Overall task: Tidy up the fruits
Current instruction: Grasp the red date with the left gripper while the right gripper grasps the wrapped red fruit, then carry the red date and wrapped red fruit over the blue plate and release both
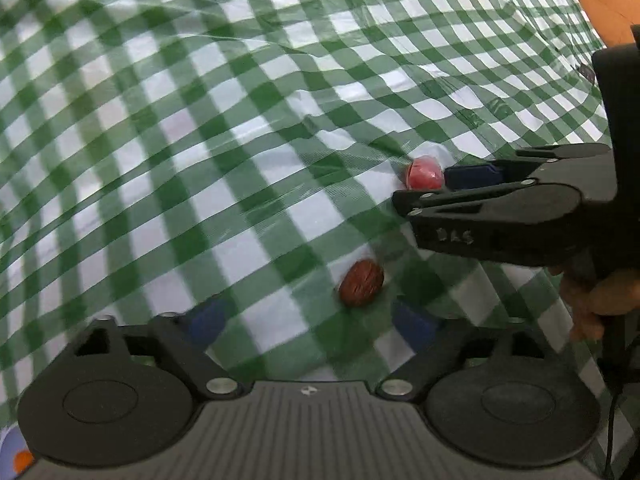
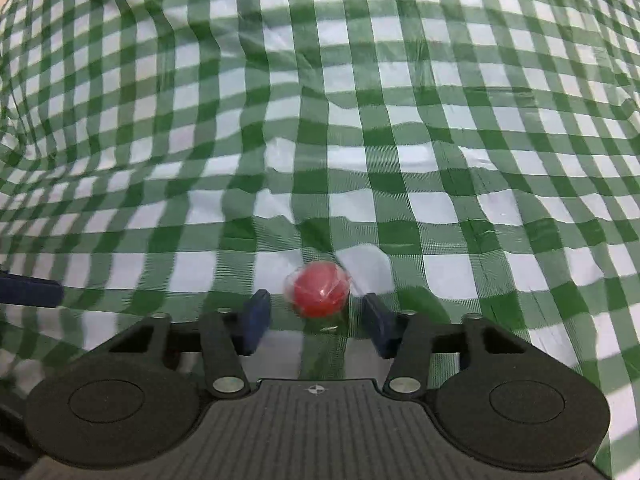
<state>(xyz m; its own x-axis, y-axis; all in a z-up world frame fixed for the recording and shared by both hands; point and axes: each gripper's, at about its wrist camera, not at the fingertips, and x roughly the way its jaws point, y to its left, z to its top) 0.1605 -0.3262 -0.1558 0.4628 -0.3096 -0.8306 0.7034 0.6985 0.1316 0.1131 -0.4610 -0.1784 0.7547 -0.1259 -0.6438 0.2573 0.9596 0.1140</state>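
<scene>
Early stage: red fruit [image 2: 319, 294] is framed between the spread jaws of right gripper [image 2: 316, 322], not yet gripped. Brown fruit [image 1: 361, 283], possibly a date, is left at 12 o'clock of wide-open left gripper [image 1: 310, 322].

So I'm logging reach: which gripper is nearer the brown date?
Left. The brown date lies just ahead between the left gripper fingers; the right gripper sits beyond it.

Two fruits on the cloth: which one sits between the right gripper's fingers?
The bright red round fruit: it sits between the open right gripper's blue fingers. The darker brown, wrinkled oval fruit lies apart, in front of the open left gripper.
</scene>
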